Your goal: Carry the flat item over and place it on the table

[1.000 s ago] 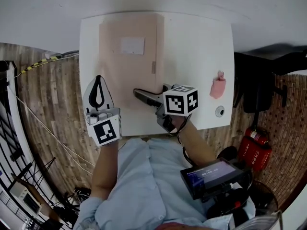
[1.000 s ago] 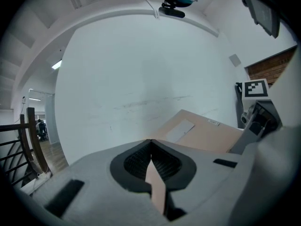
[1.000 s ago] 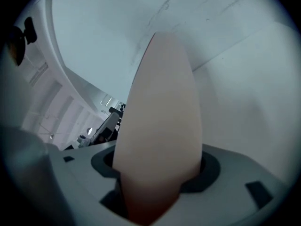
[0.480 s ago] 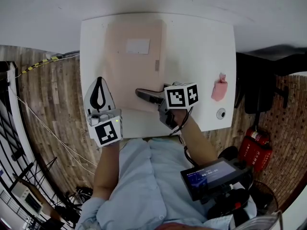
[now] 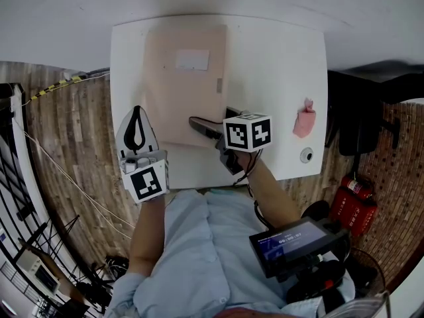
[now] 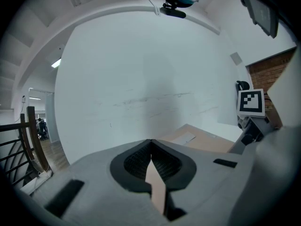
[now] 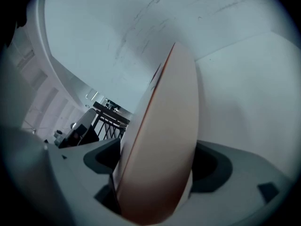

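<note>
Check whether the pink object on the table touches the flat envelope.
No, in the head view the pink object sits near the right edge of the table, with bare white surface between it and the envelope.

In the right gripper view the envelope point(image 7: 164, 126) stands between the jaws of the right hand-held gripper point(image 7: 157, 166), which have just been opening. So close to the lens, it is a blur. Its near end runs off the bottom edge, and it hides much of the bench point(image 7: 244, 102) behind it and part of the jaw on its right. In the head view its label point(image 5: 192, 59) is too small to read. The pink thing point(image 5: 303, 119) and the small round thing point(image 5: 305, 155) at the bench's right side are too small to name. In the left gripper view a tan sliver point(image 6: 157, 192) shows below the meeting tips of the left hand-held gripper point(image 6: 150, 141); we cannot tell what it is.
</note>
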